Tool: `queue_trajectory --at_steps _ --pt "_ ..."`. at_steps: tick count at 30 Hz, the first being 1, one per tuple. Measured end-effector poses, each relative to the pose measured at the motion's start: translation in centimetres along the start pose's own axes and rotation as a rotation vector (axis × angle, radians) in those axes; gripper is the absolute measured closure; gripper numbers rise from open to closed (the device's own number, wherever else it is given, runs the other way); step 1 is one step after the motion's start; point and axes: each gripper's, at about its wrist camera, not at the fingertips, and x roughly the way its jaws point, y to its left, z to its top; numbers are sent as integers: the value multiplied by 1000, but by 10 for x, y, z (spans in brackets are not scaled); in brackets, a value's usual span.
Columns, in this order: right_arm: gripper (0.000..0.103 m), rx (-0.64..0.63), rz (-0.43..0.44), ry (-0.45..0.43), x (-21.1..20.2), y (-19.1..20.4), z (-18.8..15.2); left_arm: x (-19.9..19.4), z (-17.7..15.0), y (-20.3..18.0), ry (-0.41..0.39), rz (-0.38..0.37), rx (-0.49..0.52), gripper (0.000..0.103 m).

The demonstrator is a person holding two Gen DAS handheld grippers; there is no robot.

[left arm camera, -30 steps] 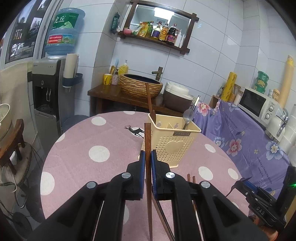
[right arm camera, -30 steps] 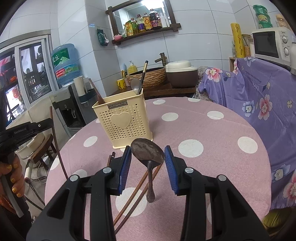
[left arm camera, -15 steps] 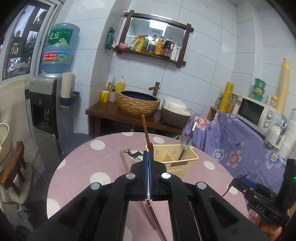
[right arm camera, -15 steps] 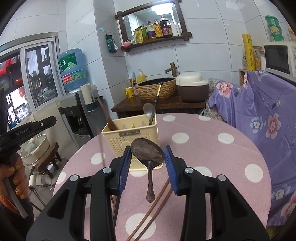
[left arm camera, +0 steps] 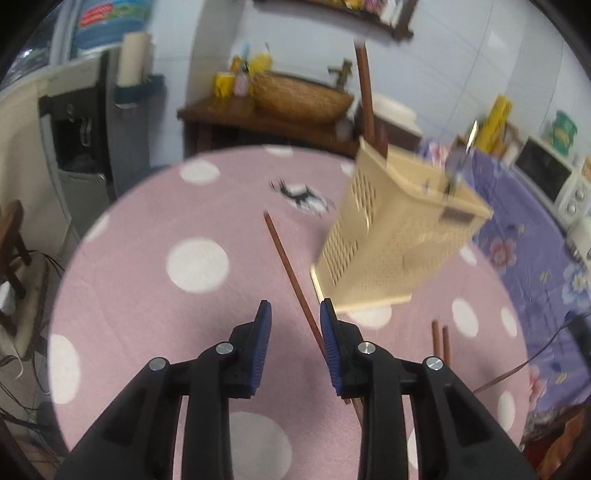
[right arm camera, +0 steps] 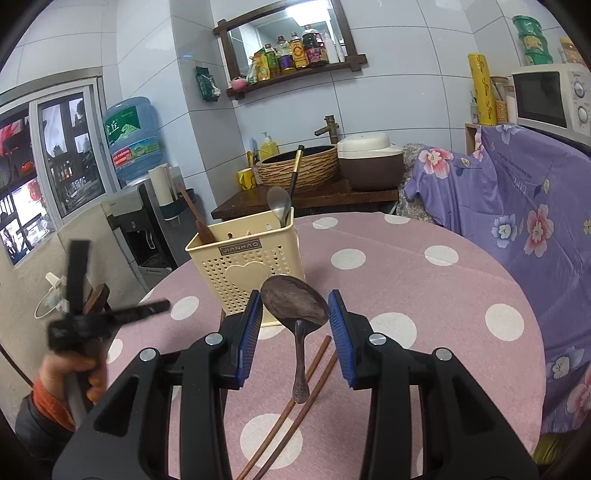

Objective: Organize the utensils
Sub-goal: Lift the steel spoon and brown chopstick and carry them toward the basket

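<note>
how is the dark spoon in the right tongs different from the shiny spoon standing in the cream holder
The dark spoon looks dull brown; the shiny spoon is pale and reflective. The dark spoon is clamped by its bowl between the right tongs, handle hanging down; the shiny spoon stands bowl-up in the holder. Both have their bowls uppermost.

A water dispenser (right arm camera: pixel 129 218) topped by a blue bottle (right arm camera: pixel 131 136) is seen at the left by a window (right arm camera: pixel 55 166), and a wooden side table (right arm camera: pixel 306 199) behind the worktop carries a woven basin (right arm camera: pixel 299 168), a yellow mug (right arm camera: pixel 246 178), a soap bottle (right arm camera: pixel 268 147) and a rice cooker (right arm camera: pixel 369 158). Above it — on the white tiled wall — a wood-framed mirror (right arm camera: pixel 284 22) is hung, with sauce bottles (right arm camera: pixel 291 53) lined along its shelf. To the right, a purple flowered cloth (right arm camera: pixel 517 206) is draped below a microwave (right arm camera: pixel 550 99), a yellow roll (right arm camera: pixel 480 88) and green tubs (right arm camera: pixel 532 40) being set beside it.
</note>
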Motion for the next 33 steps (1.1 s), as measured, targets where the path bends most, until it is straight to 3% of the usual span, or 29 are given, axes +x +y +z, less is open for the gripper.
queue_trajectory --at_steps 6,11,14,18,21,26,33 --pt "65 12 -6 11 -2 -4 -7 53 -12 -17 134 1 20 75" --pt "65 23 -9 11 -6 -9 -10 67 -4 -10 142 21 -45 75" --pt "65 26 -7 9 -7 -9 -12 73 2 -13 145 55 -16 75" --pt "65 27 4 -5 -12 -6 -12 74 -2 -24 141 130 58 86" --pt "65 20 -1 -24 -19 -4 -13 71 -6 -27 133 157 108 92" --pt "65 34 -2 -47 -31 -4 -14 53 -21 -21 142 138 103 93" --pt "65 60 -2 -42 -36 -8 -21 -15 -93 -6 140 87 136 94"
